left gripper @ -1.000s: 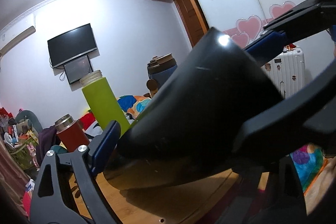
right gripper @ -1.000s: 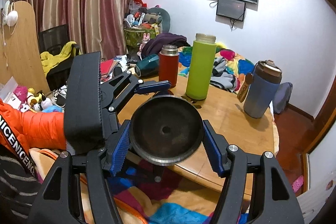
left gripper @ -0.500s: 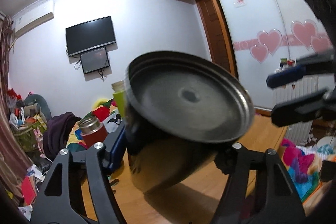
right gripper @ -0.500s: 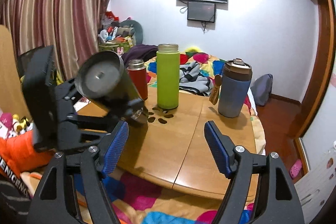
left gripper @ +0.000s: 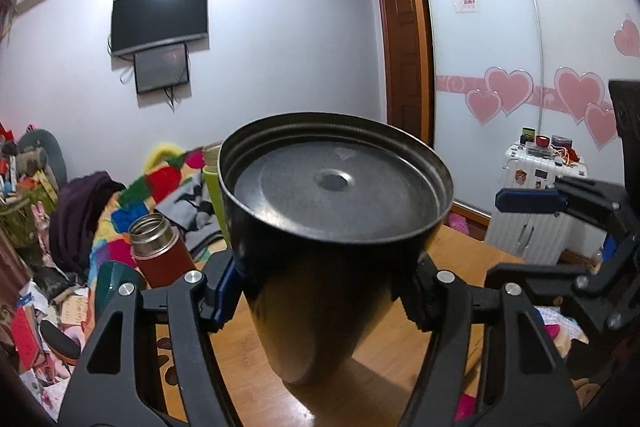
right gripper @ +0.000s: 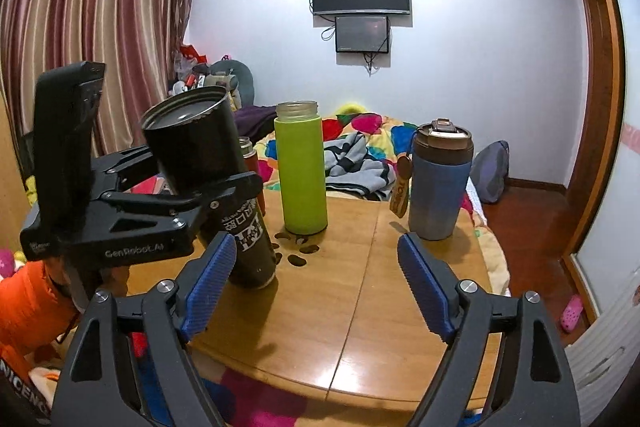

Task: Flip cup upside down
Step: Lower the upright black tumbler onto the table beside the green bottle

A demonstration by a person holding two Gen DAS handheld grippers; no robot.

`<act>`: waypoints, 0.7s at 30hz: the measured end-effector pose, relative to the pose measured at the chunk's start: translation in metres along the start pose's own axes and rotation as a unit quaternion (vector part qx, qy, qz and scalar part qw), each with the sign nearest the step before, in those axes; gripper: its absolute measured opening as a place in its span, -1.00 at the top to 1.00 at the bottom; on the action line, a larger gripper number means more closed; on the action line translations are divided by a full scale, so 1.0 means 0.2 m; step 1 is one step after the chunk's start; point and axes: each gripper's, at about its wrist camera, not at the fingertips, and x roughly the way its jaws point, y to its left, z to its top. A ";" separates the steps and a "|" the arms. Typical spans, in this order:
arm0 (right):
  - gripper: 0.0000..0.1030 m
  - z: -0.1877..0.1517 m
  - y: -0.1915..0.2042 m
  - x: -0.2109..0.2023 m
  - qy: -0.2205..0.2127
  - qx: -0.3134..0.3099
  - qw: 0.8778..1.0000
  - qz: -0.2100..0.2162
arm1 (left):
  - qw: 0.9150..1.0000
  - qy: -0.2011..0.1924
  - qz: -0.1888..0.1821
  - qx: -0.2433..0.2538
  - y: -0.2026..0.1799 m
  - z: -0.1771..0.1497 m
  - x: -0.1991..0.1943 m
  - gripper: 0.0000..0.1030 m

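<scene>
The black metal cup (left gripper: 332, 267) is upside down, its flat base up and its mouth at or just above the wooden table (right gripper: 360, 287). My left gripper (left gripper: 320, 291) is shut on the cup's body. In the right wrist view the cup (right gripper: 208, 179) leans slightly, with its mouth touching the tabletop at the left, clamped by the left gripper (right gripper: 168, 211). My right gripper (right gripper: 312, 287) is open and empty, above the table's near edge, to the right of the cup.
A green bottle (right gripper: 302, 167) and a blue tumbler with brown lid (right gripper: 440, 183) stand at the table's back. A red thermos (left gripper: 160, 251) stands behind the cup. Dark spots (right gripper: 296, 251) mark the tabletop. A colourful bed (right gripper: 360, 147) lies behind, a white suitcase (left gripper: 532, 211) to the right.
The left gripper turned the cup from lying sideways to base up and lowered it toward the table. The right gripper let go, opened and drew back to the right.
</scene>
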 end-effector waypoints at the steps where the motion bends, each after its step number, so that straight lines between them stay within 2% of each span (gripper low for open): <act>1: -0.57 0.00 -0.01 0.00 -0.001 0.002 1.000 0.001 | 1.000 0.006 -0.003 -0.004 0.01 0.01 0.02 -0.26; 11: -0.57 -0.01 -0.01 0.06 -0.001 0.020 1.000 0.002 | 0.996 0.038 -0.027 -0.073 0.17 0.06 0.09 -0.26; 21: -0.57 -0.01 0.00 0.10 0.007 0.031 0.999 0.017 | 0.997 0.040 -0.009 -0.072 0.20 0.05 0.12 -0.24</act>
